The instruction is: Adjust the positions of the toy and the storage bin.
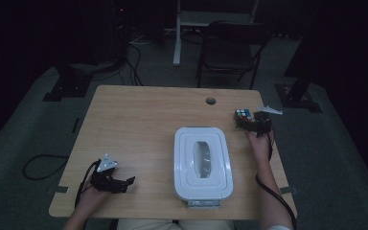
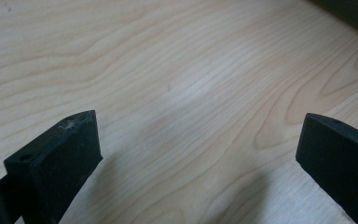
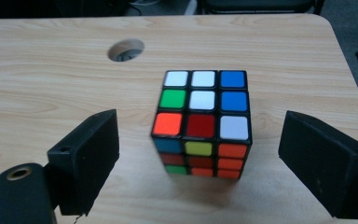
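A white lidded box (image 1: 202, 164) sits on the wooden table (image 1: 139, 120) near the person's edge and serves as the reference point. The puzzle cube (image 3: 200, 122) stands flat on the table beyond the box and off its far right corner, near the table's right edge, with a round cable hole (image 3: 126, 50) further back and to its left. The right gripper (image 3: 198, 163) is level with the cube, its jaws spread wide, one on each side; a gap shows between each jaw and the cube, so nothing is gripped. The cube's top face shows mixed colours: white, blue, green, orange and red. The left gripper (image 2: 198, 154) rests well to the left of the box, near the table's front edge, jaws parted over bare wood and holding nothing.
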